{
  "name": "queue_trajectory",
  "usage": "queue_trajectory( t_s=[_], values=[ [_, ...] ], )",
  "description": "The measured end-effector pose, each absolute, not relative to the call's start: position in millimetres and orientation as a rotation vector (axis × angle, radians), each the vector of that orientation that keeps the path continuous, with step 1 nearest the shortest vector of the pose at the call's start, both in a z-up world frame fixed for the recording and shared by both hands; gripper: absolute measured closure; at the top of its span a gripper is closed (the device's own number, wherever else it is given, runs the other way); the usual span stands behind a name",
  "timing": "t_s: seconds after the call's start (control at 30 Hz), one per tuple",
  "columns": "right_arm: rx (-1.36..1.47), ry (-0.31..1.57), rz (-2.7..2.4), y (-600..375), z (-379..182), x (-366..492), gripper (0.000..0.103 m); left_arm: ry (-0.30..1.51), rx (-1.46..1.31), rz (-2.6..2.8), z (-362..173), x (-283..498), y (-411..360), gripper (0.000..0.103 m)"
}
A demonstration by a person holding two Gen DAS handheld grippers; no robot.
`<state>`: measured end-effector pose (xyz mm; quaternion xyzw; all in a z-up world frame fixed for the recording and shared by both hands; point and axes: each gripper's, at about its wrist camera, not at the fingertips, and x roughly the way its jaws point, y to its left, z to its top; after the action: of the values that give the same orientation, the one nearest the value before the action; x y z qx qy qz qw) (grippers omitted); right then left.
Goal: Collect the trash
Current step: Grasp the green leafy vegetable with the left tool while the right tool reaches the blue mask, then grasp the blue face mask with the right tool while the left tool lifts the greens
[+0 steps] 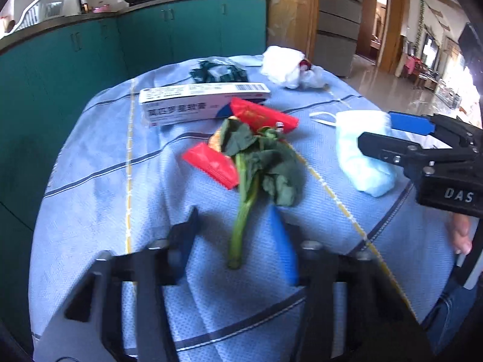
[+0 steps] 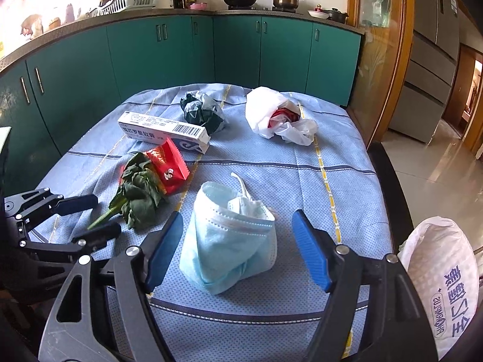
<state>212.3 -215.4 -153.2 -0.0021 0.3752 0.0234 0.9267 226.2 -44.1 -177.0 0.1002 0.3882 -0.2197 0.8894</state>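
Note:
A wilted green vegetable (image 1: 259, 157) lies on the blue striped tablecloth (image 1: 90, 181), leaves over red snack wrappers (image 1: 211, 163). Its stem runs back between the fingers of my left gripper (image 1: 234, 241), whose pads stand apart on either side without pressing it. From the right wrist view the left gripper (image 2: 96, 217) straddles the stem of the vegetable (image 2: 139, 193). A crumpled light blue face mask (image 2: 229, 241) sits between the wide blue pads of my right gripper (image 2: 238, 250), which do not touch it. The left wrist view shows the right gripper (image 1: 389, 134) around the mask (image 1: 359, 157).
A white medicine box (image 2: 163, 129), a dark crumpled wrapper (image 2: 202, 111) and a white plastic bag (image 2: 271, 114) with red inside lie farther back on the tablecloth (image 2: 332, 181). A printed white bag (image 2: 446, 286) hangs at the right edge. Teal cabinets (image 2: 181, 54) stand behind.

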Motion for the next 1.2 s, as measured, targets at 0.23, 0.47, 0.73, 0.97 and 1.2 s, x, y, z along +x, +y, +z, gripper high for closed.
queue_trajectory(
  t_s=[0.23, 0.47, 0.73, 0.97, 1.2],
  values=[
    [0.007, 0.770, 0.049, -216.2, -153.5, 211.7, 0.030, 0.802, 0.184, -0.490, -168.1, 212.5, -38.3, 0.092],
    [0.003, 0.770, 0.048, -212.9, -154.7, 213.4, 0.019, 0.789, 0.166, -0.454, -157.9, 191.9, -21.9, 0.092],
    [0.041, 0.834, 0.090, -207.2, -166.3, 224.5, 0.019, 0.791, 0.109, -0.441, -152.6, 192.6, -3.4, 0.092],
    [0.005, 0.857, 0.112, -198.0, -171.6, 225.7, 0.043, 0.783, 0.099, -0.445, -150.3, 188.2, -1.9, 0.082],
    [0.004, 0.858, 0.140, -195.5, -173.4, 222.7, 0.065, 0.790, 0.092, -0.399, -153.9, 193.2, 0.7, 0.059]
  ],
)
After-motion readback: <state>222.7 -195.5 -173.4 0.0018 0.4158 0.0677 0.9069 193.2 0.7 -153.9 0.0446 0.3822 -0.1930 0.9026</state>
